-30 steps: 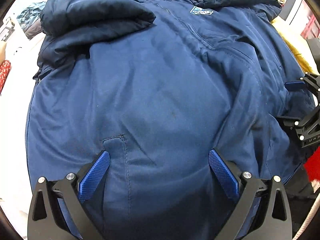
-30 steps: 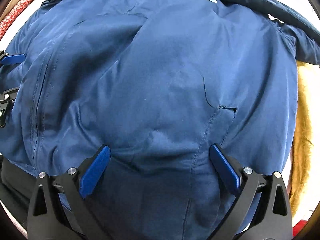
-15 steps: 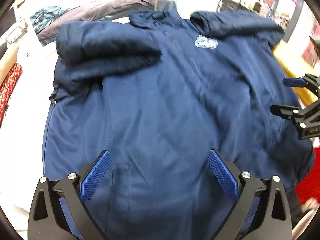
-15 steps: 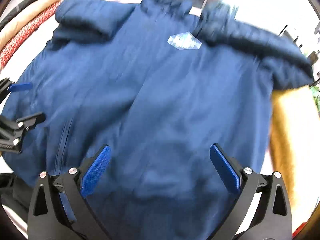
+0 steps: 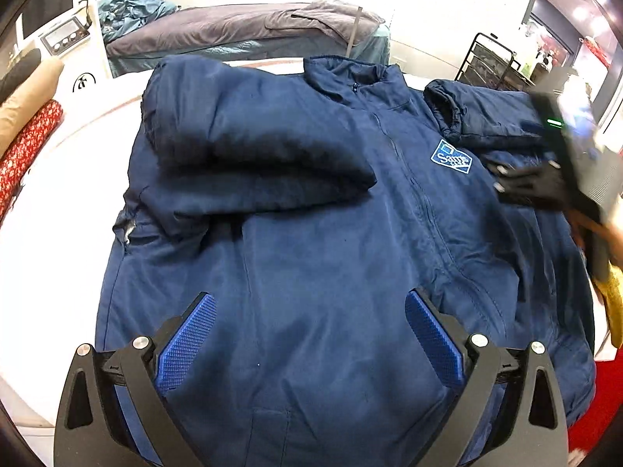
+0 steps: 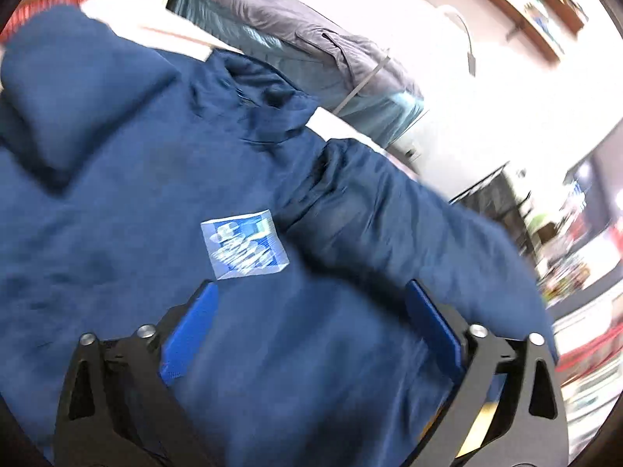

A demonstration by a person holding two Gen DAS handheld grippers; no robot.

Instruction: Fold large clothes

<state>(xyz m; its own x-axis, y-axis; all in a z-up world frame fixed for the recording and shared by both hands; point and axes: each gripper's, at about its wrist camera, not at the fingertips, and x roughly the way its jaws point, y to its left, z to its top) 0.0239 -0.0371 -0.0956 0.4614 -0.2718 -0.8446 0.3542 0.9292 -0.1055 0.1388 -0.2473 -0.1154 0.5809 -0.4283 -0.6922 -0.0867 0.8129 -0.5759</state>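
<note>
While the jacket (image 5: 311, 233) lies flat with one sleeve folded in, both grippers, left (image 5: 309, 344) and right (image 6: 311, 330), hang empty, jaws apart; the right's have just been narrowing near the logo (image 6: 245, 247), so the other sleeve (image 6: 389, 225) likely goes next.

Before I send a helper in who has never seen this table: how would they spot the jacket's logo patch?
Find the big navy jacket spread front-up on the white table. Follow its centre zipper down from the collar; just beside it on the chest sits the logo patch. It is the only pale blue, lettered mark on otherwise plain dark fabric.
</note>
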